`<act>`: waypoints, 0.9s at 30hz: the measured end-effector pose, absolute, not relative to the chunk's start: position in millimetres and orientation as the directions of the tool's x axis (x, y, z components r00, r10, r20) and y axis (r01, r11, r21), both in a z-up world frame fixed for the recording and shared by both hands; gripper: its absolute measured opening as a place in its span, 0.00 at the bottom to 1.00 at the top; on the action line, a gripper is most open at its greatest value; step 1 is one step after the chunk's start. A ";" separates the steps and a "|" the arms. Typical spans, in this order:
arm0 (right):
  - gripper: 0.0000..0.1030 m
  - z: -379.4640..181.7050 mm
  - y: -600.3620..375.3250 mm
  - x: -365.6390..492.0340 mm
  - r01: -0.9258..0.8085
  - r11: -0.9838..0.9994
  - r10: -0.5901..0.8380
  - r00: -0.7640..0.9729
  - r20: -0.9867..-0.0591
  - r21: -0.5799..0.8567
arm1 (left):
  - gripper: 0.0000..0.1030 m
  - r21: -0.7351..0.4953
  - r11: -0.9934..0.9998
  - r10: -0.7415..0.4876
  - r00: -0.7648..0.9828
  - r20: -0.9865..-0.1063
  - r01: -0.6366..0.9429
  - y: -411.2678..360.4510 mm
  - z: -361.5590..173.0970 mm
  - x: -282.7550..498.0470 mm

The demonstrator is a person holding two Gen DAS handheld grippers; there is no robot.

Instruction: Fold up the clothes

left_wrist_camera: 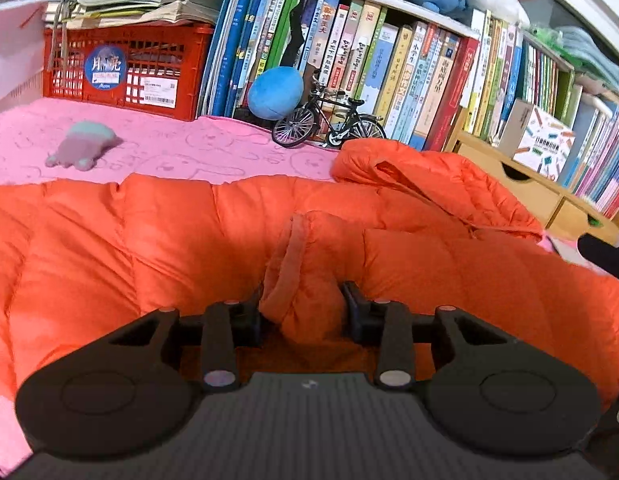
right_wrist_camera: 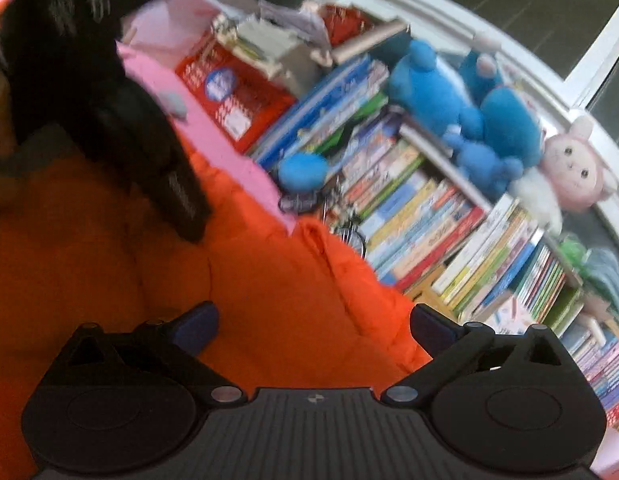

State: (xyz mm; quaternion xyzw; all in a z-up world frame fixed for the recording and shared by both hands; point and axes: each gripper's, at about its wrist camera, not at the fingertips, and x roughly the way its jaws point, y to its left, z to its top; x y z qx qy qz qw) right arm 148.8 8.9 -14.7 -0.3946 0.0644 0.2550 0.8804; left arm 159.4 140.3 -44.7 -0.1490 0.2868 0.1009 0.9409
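An orange puffer jacket (left_wrist_camera: 149, 248) lies spread over a pink sheet (left_wrist_camera: 189, 152), its hood (left_wrist_camera: 409, 184) bunched at the far right. One sleeve, with its cuff (left_wrist_camera: 297, 248), is folded onto the jacket's body. My left gripper (left_wrist_camera: 303, 310) sits low over it with its jaws partly apart. The puffy sleeve fold fills the gap between them and is not squeezed. In the blurred right wrist view, my right gripper (right_wrist_camera: 313, 328) hovers wide open over the jacket (right_wrist_camera: 269, 280), nothing between its fingers. The left gripper's black body (right_wrist_camera: 109, 120) is at upper left.
A red crate (left_wrist_camera: 129, 68) topped with papers, a blue plush ball (left_wrist_camera: 275, 92), a toy bicycle (left_wrist_camera: 329, 124) and rows of books (left_wrist_camera: 429, 80) line the far edge. A small grey-pink plush toy (left_wrist_camera: 81, 146) lies on the sheet. Wooden drawers (left_wrist_camera: 509, 184) stand at right.
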 end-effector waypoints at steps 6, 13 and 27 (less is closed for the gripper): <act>0.99 -13.4 -41.8 170.2 -0.465 0.630 0.292 0.884 -0.365 -0.622 | 0.37 -0.201 0.941 0.112 0.809 -0.577 -0.274 137.0 -44.0 161.4; 0.99 -14.2 -121.3 173.2 -0.356 0.691 0.145 0.921 -0.363 -0.629 | 0.40 -0.204 0.942 0.103 0.809 -0.579 -0.266 136.8 -42.7 162.1; 0.99 -2.5 -221.0 170.3 -0.184 0.896 -0.009 0.903 -0.430 -0.405 | 0.50 -0.215 0.947 0.074 0.814 -0.576 -0.238 135.7 -43.4 162.8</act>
